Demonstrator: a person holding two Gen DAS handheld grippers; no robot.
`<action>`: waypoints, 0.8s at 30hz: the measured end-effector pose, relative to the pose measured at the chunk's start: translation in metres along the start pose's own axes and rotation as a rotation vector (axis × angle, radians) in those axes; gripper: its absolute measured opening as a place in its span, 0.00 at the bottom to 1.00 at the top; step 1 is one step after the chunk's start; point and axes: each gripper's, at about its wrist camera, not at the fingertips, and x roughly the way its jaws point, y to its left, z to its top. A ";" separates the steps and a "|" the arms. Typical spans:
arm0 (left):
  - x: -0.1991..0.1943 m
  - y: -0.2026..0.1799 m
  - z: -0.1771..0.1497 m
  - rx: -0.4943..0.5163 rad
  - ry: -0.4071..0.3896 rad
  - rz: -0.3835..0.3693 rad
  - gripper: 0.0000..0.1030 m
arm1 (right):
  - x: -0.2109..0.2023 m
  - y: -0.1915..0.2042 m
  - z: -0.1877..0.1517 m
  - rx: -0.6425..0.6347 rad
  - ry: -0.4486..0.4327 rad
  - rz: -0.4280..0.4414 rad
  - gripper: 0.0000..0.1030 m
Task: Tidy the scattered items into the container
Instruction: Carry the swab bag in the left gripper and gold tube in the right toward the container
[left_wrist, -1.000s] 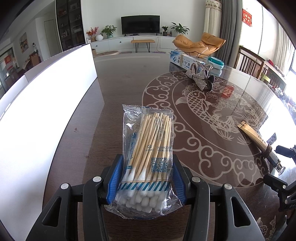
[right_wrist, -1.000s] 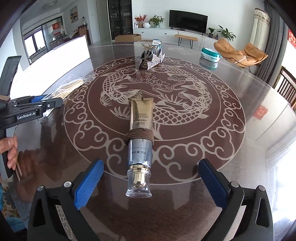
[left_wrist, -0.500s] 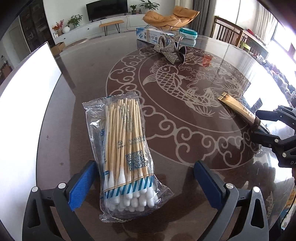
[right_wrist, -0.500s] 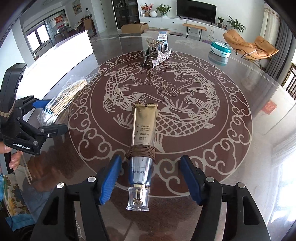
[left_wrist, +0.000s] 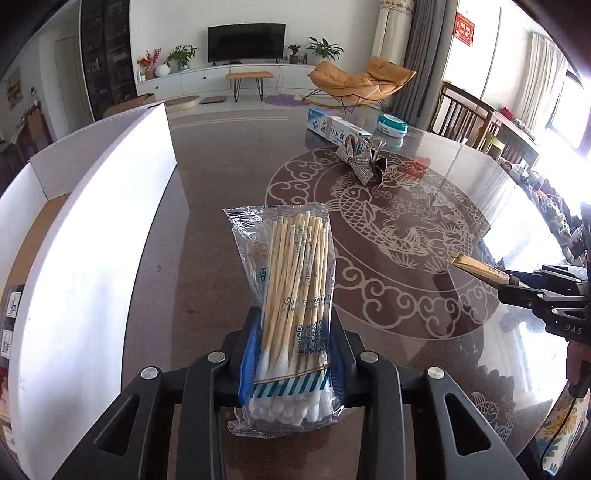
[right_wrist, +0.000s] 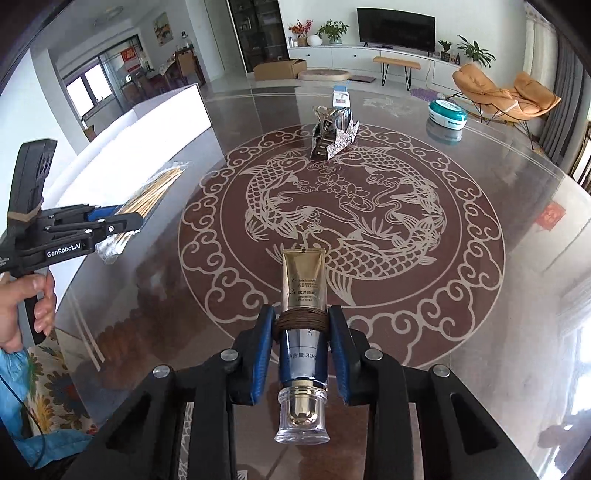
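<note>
While jaws just finished closing, left hand-held gripper (left_wrist: 293, 354) clamped on cotton swab pack (left_wrist: 291, 302), pack lifted off tabletop (left_wrist: 221, 206), sticks pointing 12 o'clock. Right hand-held gripper (right_wrist: 301, 350) clamped on gold cream tube (right_wrist: 303, 295) at its cord wrap, cap toward camera. White box (left_wrist: 122, 206) at 9 o'clock of swabs. Toothpaste box (left_wrist: 338, 129), teal jar (left_wrist: 392, 125), sparkly bow (left_wrist: 364, 162) far off around 1 o'clock.

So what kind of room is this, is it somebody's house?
Most likely a home's living and dining room: a television on a low white cabinet, an orange lounge chair, and a big glass-topped table with fish patterns.
</note>
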 end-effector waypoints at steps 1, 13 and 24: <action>-0.007 -0.001 -0.003 0.000 -0.019 0.003 0.32 | -0.004 -0.001 -0.003 0.016 -0.005 0.013 0.29; -0.117 0.040 -0.014 -0.064 -0.177 -0.029 0.32 | -0.049 0.019 0.012 0.091 -0.127 0.135 0.29; -0.169 0.216 -0.043 -0.291 -0.158 0.210 0.32 | -0.042 0.163 0.094 0.003 -0.187 0.417 0.29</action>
